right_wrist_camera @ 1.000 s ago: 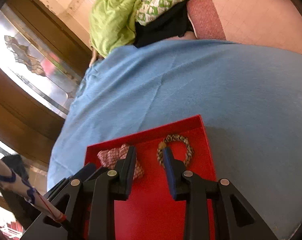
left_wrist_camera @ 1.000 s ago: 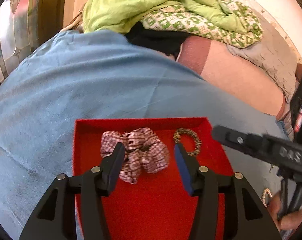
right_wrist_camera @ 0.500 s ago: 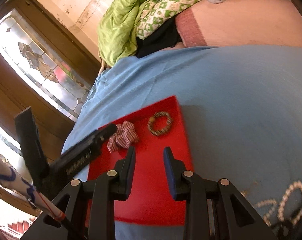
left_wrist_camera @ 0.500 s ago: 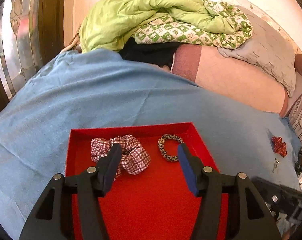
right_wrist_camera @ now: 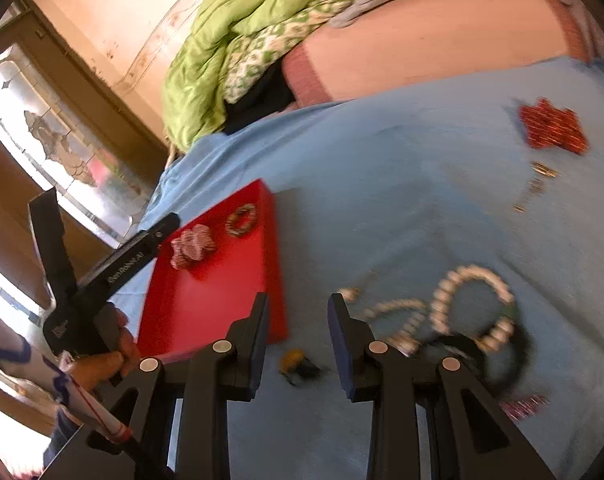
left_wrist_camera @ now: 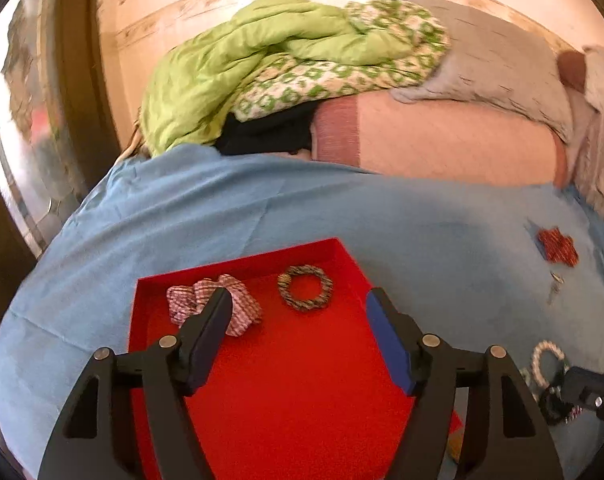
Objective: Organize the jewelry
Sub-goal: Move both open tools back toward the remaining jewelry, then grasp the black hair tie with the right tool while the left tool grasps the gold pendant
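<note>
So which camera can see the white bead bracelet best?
The right wrist view: the white bead bracelet lies whole on the blue cloth, though blurred. The left wrist view catches only a small piece at its edge.

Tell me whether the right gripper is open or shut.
Open. The right gripper shows a clear gap between its two fingers, with bare blue cloth visible through it and nothing held.

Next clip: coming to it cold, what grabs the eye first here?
The bright red tray on the blue sheet, holding a plaid scrunchie and a braided ring near its far edge. To its right, loose on the sheet, lies a white bead bracelet just ahead of the open right hand-held gripper, and farther off a red scrunchie.
</note>
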### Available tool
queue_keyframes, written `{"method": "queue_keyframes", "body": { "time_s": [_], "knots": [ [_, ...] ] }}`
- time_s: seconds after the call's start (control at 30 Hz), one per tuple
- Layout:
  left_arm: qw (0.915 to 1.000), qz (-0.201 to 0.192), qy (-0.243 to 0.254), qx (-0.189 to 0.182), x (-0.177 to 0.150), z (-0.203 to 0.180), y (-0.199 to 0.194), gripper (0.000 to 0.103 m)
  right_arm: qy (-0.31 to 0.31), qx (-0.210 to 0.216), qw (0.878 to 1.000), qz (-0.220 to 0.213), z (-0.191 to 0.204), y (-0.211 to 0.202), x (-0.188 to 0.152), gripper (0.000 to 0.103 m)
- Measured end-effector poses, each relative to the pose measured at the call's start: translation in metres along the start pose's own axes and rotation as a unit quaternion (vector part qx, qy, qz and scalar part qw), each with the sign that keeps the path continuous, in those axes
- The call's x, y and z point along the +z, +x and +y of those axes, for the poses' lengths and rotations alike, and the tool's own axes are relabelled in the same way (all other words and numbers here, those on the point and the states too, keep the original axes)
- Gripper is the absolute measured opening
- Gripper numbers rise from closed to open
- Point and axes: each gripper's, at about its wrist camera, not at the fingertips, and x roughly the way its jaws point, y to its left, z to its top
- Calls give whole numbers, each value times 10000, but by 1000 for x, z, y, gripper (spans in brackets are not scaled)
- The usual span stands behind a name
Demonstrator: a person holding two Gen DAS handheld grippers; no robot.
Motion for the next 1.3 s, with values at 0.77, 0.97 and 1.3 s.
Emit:
{"method": "queue_keyframes", "body": {
  "time_s": [0.77,0.97,1.3],
  "knots": [
    [9817,902,-386,-1635,-66,-29,-34,69,148,-600,9974,377,-74,-26,-10,57],
    [9773,871,-533,-1857,-63,-16,-31,69,-629,-1230,9880,692,-52,-1,-17,14],
    [9525,1207,1032,-2600,-86,-78,-40,69,-255,-705,9957,-547,-57,-60,-1,12]
  ]
}}
